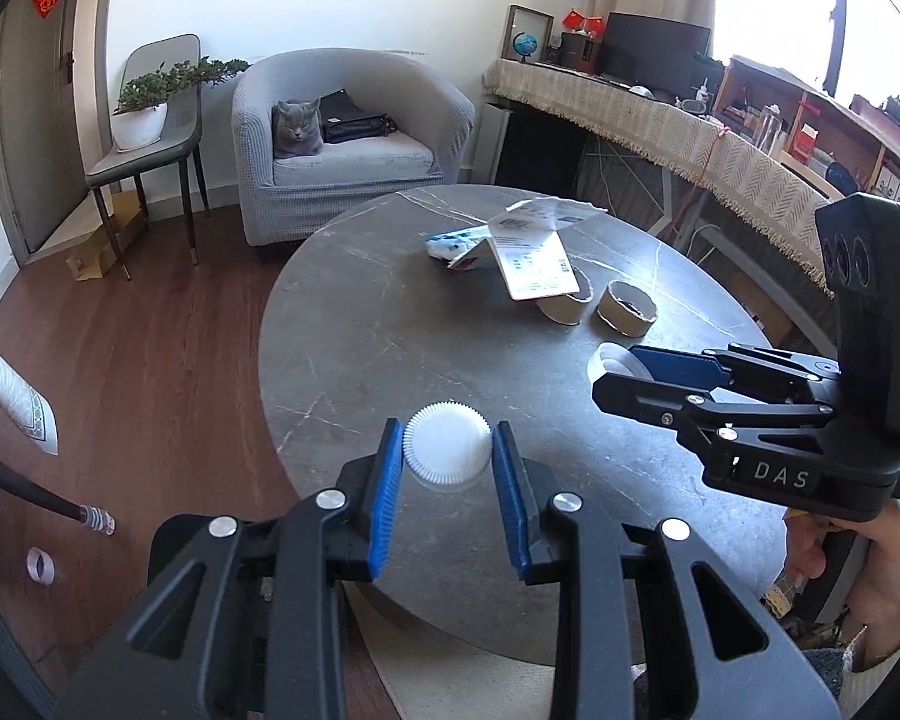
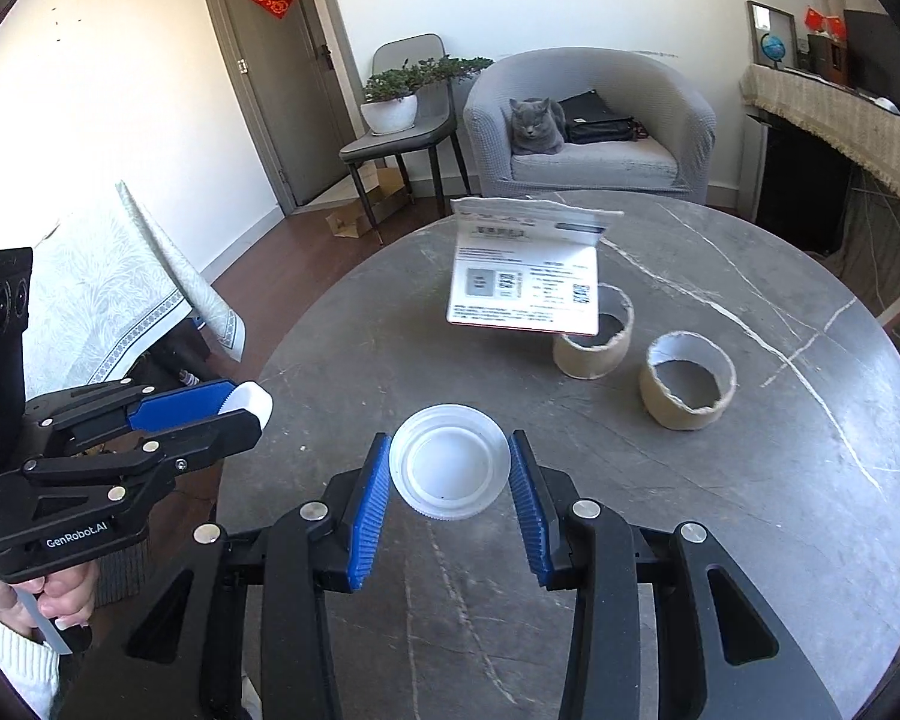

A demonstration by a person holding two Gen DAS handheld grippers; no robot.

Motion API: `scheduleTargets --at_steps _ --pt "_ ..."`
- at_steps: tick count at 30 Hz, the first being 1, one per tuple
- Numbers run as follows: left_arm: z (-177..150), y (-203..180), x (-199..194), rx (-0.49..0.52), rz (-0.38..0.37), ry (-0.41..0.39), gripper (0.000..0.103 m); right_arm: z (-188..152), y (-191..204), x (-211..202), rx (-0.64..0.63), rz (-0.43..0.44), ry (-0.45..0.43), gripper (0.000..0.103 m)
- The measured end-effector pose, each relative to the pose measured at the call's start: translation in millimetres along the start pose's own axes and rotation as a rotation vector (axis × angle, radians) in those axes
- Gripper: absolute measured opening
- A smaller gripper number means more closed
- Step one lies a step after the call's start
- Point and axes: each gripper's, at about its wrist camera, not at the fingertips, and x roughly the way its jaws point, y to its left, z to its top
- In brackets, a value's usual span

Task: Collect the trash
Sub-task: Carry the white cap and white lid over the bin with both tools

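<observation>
The left tool point(image 1: 447, 444) is clamped on a ribbed white cap point(image 1: 447, 443), and the right tool point(image 2: 448, 468) grips a white plastic lid point(image 2: 447, 461). Both are lifted over the tabletop point(image 2: 720, 540). Ahead of the right tool lie two cardboard rings point(image 2: 687, 387) and a folded leaflet point(image 2: 525, 288), so the right is nearer.

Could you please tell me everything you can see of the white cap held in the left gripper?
The white ribbed cap is a round plastic lid with fine ridges around its rim and a flat, closed face turned toward the left wrist camera. It sits between the blue pads of the left gripper, which press its opposite edges. In the right wrist view it shows edge-on, poking out past the fingertips. It appears lifted off the dark marble table.
</observation>
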Motion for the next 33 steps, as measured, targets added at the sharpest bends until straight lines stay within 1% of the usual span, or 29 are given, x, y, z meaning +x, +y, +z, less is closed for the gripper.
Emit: scheduleTargets --at_steps 9,14,19,22,28,33 --pt "-9.8 47.0 -20.4 -0.059 0.036 -0.008 0.032 11.2 45.6 23.3 -0.065 0.071 0.017 0.039" --pt "-23.4 77.6 -24.3 -0.097 0.074 0.018 0.032 16.6 69.2 34.9 -0.092 0.115 0.019 0.039" --pt "-44.4 112.7 -21.3 -0.153 0.098 0.068 0.032 21.5 94.0 40.2 -0.126 0.156 0.003 0.039" --pt "-57.7 127.0 -15.4 -0.163 0.122 0.110 0.032 24.6 107.6 45.7 -0.141 0.176 0.000 0.039" --pt "-87.7 156.6 -2.8 -0.194 0.147 0.195 0.032 29.2 131.5 63.6 -0.155 0.201 0.016 0.039" --pt "-112.2 172.5 6.7 -0.208 0.160 0.264 0.032 28.5 150.3 80.0 -0.171 0.216 0.040 0.039"
